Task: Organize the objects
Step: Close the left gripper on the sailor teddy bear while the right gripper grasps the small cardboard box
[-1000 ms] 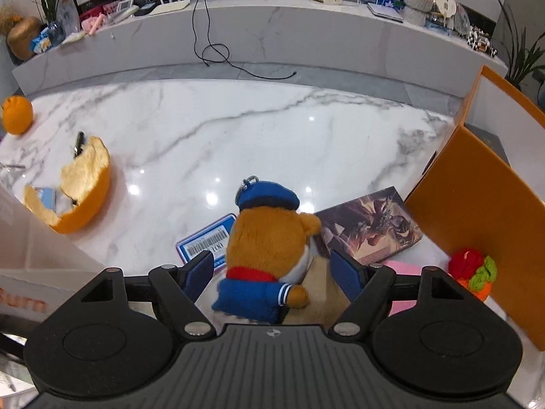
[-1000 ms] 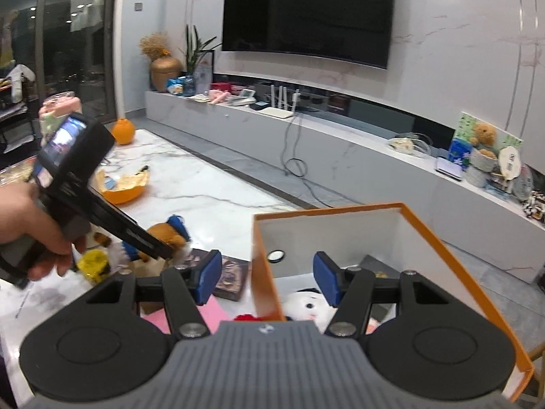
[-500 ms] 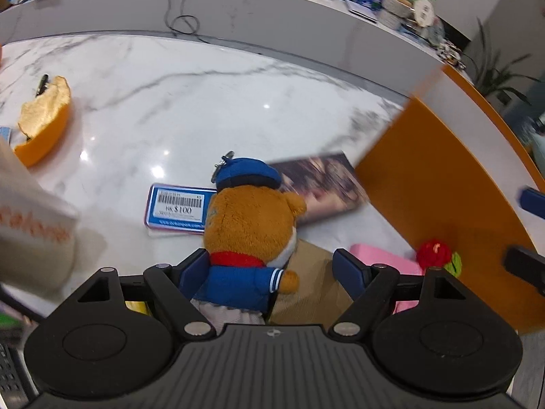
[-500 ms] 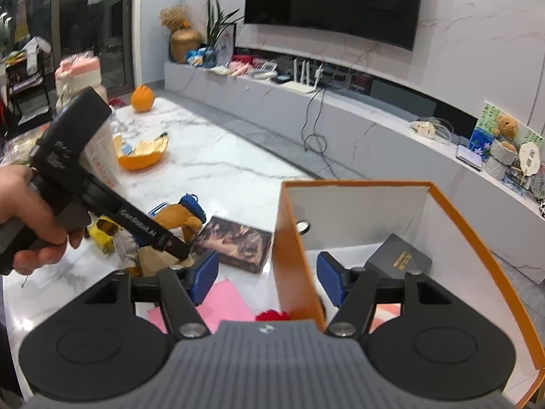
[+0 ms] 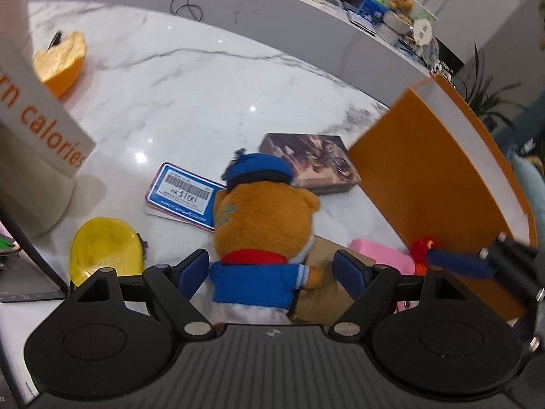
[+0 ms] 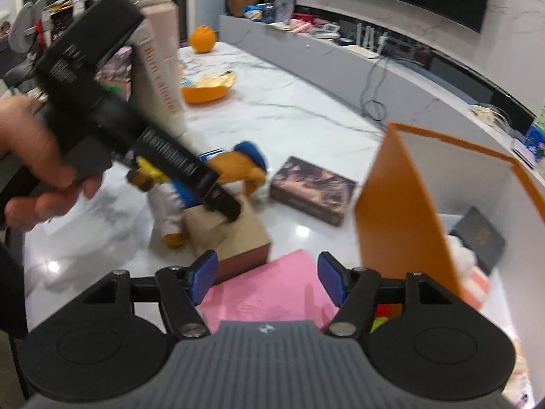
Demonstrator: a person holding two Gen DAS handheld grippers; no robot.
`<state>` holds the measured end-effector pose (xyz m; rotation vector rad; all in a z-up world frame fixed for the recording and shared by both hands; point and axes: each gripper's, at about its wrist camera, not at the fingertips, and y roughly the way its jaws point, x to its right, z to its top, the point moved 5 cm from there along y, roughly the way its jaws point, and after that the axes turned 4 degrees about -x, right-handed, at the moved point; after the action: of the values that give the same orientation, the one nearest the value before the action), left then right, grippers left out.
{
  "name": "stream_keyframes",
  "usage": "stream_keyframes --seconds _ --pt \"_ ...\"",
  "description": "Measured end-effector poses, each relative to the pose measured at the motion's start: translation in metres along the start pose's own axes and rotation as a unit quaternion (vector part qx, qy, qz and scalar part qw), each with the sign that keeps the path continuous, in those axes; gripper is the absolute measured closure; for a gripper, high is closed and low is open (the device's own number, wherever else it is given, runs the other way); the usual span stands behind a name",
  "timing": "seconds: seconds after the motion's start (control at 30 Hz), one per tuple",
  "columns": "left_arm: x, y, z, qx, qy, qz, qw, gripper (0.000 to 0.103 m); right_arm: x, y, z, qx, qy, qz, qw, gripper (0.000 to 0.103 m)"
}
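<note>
Left wrist view shows the left hand-held gripper point(image 5: 270, 269) with its jaws wide and just opening further, the plush bear point(image 5: 262, 235) in a blue cap and jacket between them; contact with the pads cannot be told. It lies on the marble tabletop point(image 5: 204, 95), over a brown box point(image 6: 231, 235), near the orange box point(image 5: 439, 184). Right hand-held gripper point(image 6: 265, 277), jaws parted and just widening, hovers over a pink sheet point(image 6: 272, 289), gripping nothing.
</note>
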<state>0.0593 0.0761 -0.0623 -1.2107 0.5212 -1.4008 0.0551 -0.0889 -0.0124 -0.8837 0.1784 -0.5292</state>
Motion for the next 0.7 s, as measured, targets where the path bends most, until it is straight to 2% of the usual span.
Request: stream_keyframes --seconds 0.13,0.37,0.5,0.7 --pt "-0.012 0.000 0.006 -0.013 -0.034 -0.004 0.9993 0.009 -0.013 0.014 -0.001 -0.007 -0.021 0.010 1.000 0.032" --pt "-0.003 -0.006 0.007 -0.010 0.018 0.037 0.9991 0.012 -0.029 0.031 0.002 -0.004 -0.046 0.005 0.999 0.031" --pt "-0.005 -0.007 0.005 -0.015 0.016 0.029 0.9993 0.012 -0.035 0.041 0.004 0.015 -0.050 -0.013 0.999 0.025" --pt "-0.008 -0.009 0.003 -0.023 0.019 0.026 0.9992 0.012 -0.044 0.053 0.004 0.045 -0.047 -0.046 0.997 0.024"
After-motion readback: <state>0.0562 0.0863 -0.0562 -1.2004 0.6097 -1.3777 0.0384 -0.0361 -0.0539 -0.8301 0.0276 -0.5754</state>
